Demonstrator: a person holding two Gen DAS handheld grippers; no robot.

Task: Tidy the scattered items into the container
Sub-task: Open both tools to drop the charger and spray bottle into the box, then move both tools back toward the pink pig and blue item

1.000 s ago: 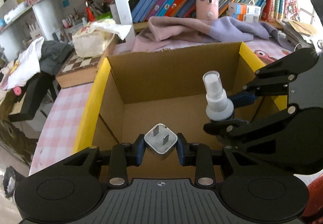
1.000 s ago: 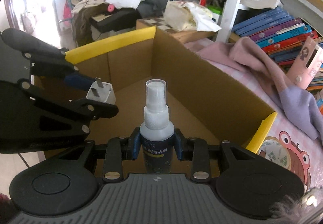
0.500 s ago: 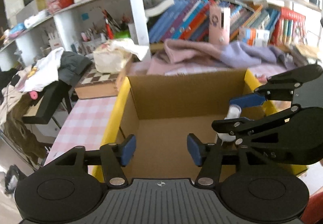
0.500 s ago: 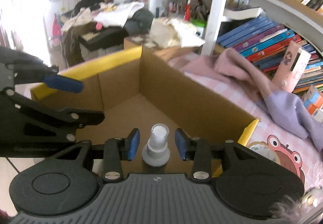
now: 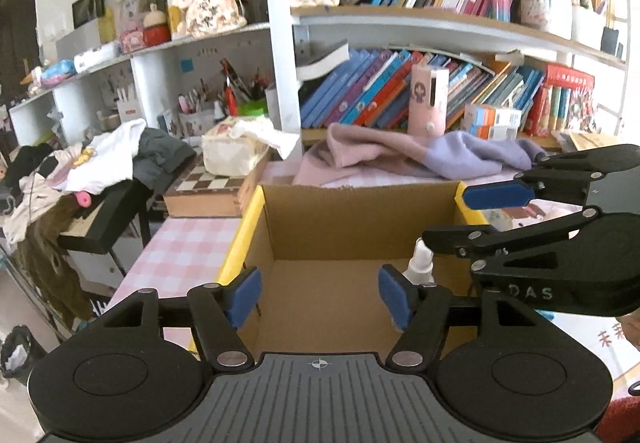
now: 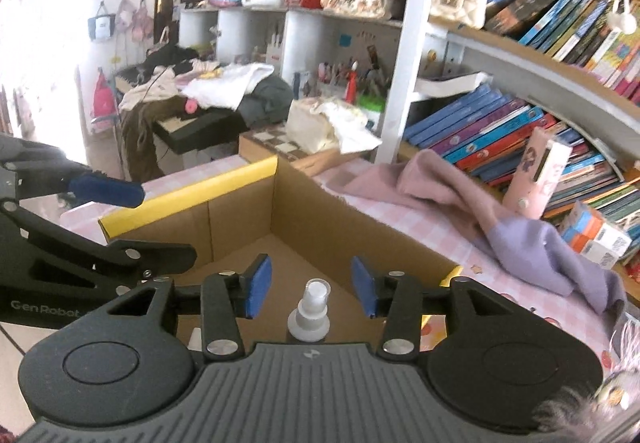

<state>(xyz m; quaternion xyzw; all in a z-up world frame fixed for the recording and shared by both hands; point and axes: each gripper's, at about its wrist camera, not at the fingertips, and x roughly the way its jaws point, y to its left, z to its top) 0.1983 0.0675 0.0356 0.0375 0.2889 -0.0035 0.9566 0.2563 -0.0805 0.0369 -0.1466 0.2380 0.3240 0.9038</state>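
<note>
Both grippers have released since the earlier frames: left gripper (image 5: 319, 294) dropped its white plug adapter, right gripper (image 6: 311, 288) its spray bottle (image 6: 309, 310). Bottle stands upright in the cardboard box (image 6: 240, 211), below the spread right pads, untouched. Judged light, rigid, slick plastic; best gripped at the body. Left jaws wide, empty. Adapter not clearly visible

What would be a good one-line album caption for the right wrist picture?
Open right gripper above a spray bottle standing in the cardboard box, with the open left gripper alongside.
</note>
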